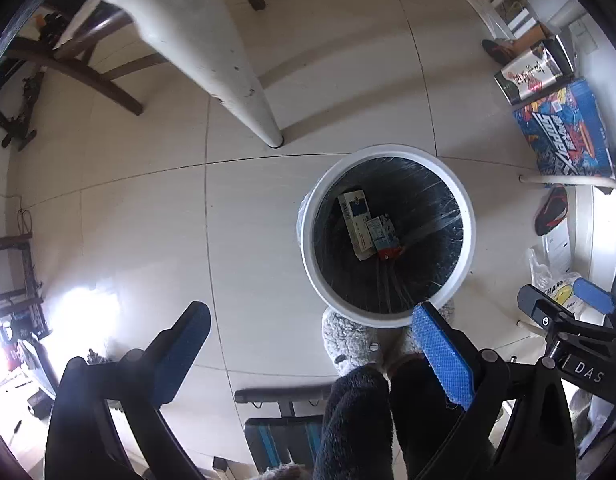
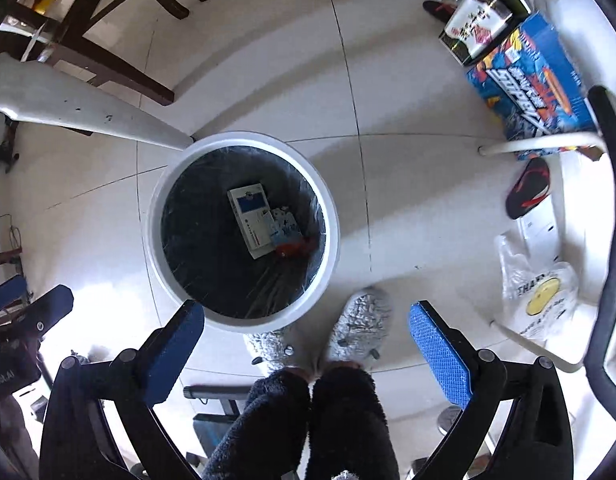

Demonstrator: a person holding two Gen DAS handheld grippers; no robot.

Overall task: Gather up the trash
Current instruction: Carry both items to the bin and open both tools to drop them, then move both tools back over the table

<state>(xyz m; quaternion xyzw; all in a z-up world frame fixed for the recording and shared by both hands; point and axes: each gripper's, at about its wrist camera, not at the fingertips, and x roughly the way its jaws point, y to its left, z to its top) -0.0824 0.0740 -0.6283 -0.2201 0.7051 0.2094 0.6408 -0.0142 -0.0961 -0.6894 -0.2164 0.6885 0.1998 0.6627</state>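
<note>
A white round trash bin [image 1: 466, 200] lined with a black bag stands on the tiled floor; it also shows in the right wrist view [image 2: 332, 216]. Inside lie a white-and-blue carton [image 1: 355, 224] [image 2: 249, 218], a smaller blue-and-white packet [image 1: 384, 232] [image 2: 284, 229] and a red scrap [image 2: 295, 249]. My left gripper [image 1: 310, 344] is open and empty, above the floor just left of and nearer than the bin. My right gripper [image 2: 305, 342] is open and empty, above the bin's near rim and the person's feet.
A white table leg [image 1: 243, 92] stands right behind the bin. Dark wooden chair legs [image 2: 119, 64] are at the back left. Colourful boxes [image 2: 532, 76], a sandal [image 2: 528, 188] and a plastic bag [image 2: 540, 296] lie at the right. The person's grey slippers [image 2: 360, 328] are beside the bin.
</note>
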